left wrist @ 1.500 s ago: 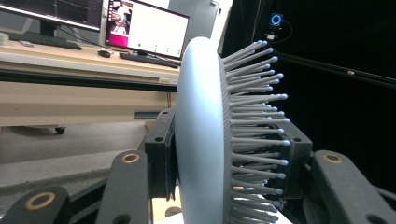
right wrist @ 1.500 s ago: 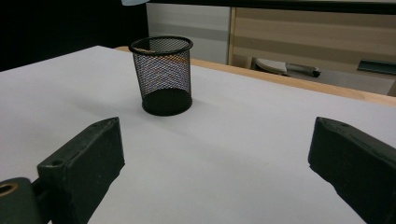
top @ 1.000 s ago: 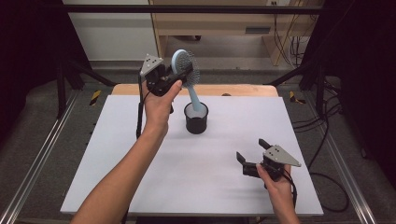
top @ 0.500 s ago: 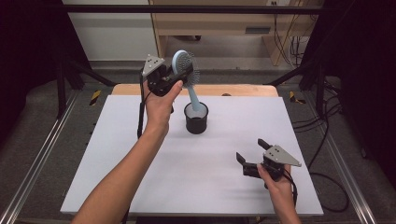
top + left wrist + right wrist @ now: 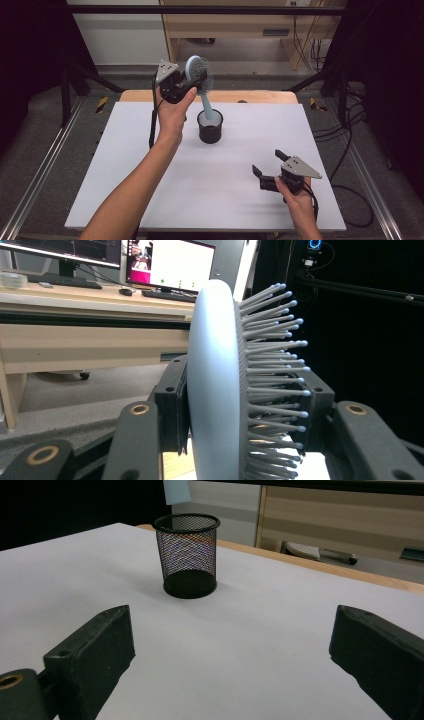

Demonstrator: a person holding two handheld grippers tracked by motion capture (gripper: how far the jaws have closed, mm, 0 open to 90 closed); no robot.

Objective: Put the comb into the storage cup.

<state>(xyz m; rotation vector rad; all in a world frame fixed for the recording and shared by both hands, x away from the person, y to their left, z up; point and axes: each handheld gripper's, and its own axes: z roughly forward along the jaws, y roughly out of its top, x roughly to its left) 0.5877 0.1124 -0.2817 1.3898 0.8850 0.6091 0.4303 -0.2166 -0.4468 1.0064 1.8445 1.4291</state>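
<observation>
A light blue hairbrush [image 5: 196,70] hangs head up, with my left gripper [image 5: 192,82] shut on its oval head. In the left gripper view the jaws press the brush [image 5: 215,380] from its smooth back and its bristle side. Its handle slants down toward a black mesh cup [image 5: 210,127] at the back middle of the white table. In the right gripper view the handle's tip [image 5: 176,491] hangs just above the cup's [image 5: 187,555] rim. My right gripper [image 5: 267,162] rests low at the front right, open and holding nothing, pointing at the cup [image 5: 232,630].
The white tabletop [image 5: 125,165] has a wooden strip [image 5: 250,96] along its far edge. Metal rails [image 5: 45,165] run along the left side, and cables [image 5: 350,150] lie on the floor at the right. A desk with monitors [image 5: 170,265] stands behind.
</observation>
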